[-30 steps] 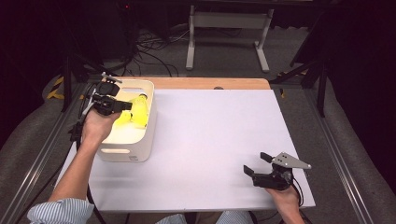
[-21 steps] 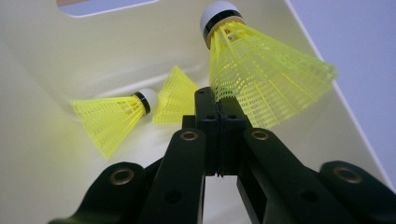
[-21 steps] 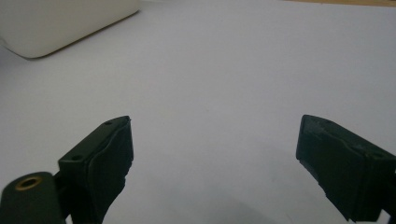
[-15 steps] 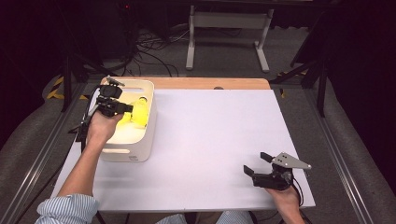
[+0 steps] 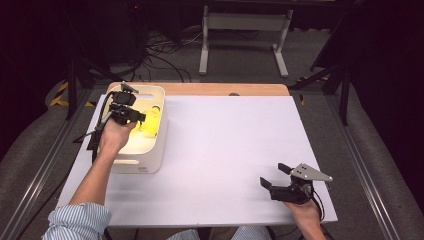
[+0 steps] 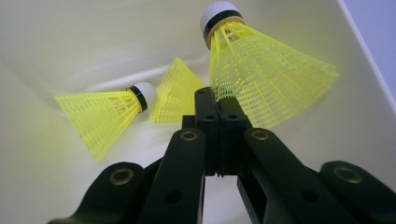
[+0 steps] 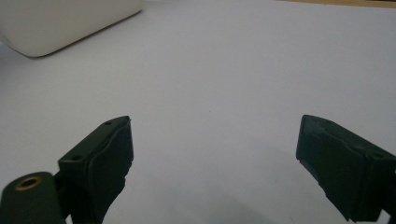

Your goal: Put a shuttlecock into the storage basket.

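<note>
Yellow shuttlecock (image 6: pixel 261 79) sits in white bin (image 5: pixel 150 155) at table's (image 5: pixel 240 150) left, w/ 2 more beside it. Left gripper (image 6: pixel 219 112) is clenched on its skirt edge. Prob. very light, mesh skirt crushable; cork end is safer. Right gripper (image 7: pixel 212 163) spread, empty.

Lighting, high view: overhead light is falling brightly on my white table (image 5: pixel 235 150); the floor around it is lying in near darkness. The bin (image 5: pixel 150 160) is glowing pale yellow inside.

Left gripper view: my closed tongs (image 6: pixel 218 100) are blurring at the bottom edge; the yellow shuttlecocks (image 6: pixel 266 79) are showing sharp.

Right gripper view: my tongs (image 7: pixel 215 154) are casting a soft shadow on the table, which is looking greyish and dim.
</note>
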`<state>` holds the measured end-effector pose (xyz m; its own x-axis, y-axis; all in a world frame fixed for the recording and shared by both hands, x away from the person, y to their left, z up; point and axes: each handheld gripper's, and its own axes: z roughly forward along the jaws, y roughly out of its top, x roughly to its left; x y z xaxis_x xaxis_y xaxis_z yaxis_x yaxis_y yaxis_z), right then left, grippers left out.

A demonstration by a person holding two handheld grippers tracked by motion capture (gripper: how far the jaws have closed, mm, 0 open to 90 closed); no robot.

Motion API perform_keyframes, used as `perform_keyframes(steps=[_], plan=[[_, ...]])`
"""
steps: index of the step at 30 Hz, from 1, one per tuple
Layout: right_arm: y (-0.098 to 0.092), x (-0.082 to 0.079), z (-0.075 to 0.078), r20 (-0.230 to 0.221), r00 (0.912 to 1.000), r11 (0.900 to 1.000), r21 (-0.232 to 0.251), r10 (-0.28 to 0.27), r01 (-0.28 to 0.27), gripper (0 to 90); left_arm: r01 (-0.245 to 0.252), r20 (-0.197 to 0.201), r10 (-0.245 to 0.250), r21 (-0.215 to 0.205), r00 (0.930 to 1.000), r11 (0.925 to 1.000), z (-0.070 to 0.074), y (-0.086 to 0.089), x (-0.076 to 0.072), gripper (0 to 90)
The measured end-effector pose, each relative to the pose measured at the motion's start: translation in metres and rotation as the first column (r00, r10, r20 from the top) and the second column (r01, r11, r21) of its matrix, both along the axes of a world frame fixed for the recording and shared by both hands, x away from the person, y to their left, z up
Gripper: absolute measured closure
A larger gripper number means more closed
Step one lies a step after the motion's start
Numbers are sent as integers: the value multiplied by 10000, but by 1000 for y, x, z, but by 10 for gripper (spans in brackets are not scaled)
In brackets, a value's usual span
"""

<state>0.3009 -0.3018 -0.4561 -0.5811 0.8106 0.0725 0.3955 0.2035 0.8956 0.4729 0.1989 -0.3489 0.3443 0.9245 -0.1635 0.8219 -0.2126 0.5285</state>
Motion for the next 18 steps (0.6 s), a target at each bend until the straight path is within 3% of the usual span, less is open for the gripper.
perform_keyframes(steps=[13,18], plan=[[0,0,0,34,10000,10000,45,30,-30,113,58,-206,-55,131,9998,9999,-4,-3,4,874],[0,0,0,42,10000,10000,50,40,-41,113,161,-302,-156,160,9994,9997,-3,-3,3,726]])
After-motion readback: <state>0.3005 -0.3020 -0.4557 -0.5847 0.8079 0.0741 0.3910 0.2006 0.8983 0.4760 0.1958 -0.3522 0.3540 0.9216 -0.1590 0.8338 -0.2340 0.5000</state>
